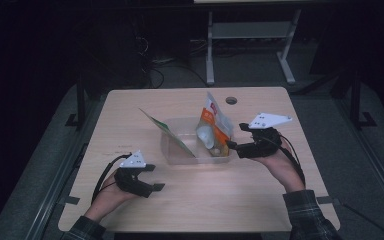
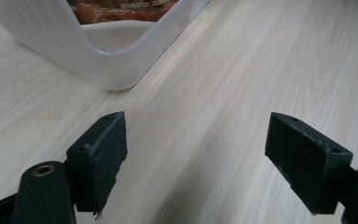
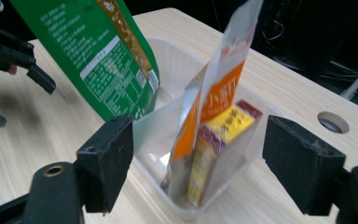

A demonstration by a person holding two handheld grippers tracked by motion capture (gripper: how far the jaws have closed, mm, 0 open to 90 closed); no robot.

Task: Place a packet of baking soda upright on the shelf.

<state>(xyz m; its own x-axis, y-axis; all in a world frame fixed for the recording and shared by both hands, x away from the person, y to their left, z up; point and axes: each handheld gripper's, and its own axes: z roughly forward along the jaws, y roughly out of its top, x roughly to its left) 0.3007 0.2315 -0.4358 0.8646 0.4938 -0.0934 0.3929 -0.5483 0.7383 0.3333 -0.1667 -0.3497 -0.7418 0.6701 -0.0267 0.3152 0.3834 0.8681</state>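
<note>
high view: a clear plastic bin (image 1: 177,152) stands mid-table on the wooden table (image 1: 195,200). a green packet (image 1: 166,131) leans out over its left rim; an orange-and-white pouch (image 1: 213,125) stands upright at its right end. the right gripper (image 1: 233,146) sits just beside the bin's right wall, jaws released, nothing between them. the left gripper (image 1: 153,177) rests on the table near the bin's front left, apart from it.

left gripper view: jaws spread wide over bare wood, gripping nothing; the bin's rounded corner (image 2: 112,70) lies ahead.

right gripper view: jaws wide apart, pads clear of the bin wall (image 3: 154,135). inside stand the pouch (image 3: 214,93) and a yellow-and-maroon box (image 3: 219,140), touching; the green packet (image 3: 102,60) tilts left.
</note>
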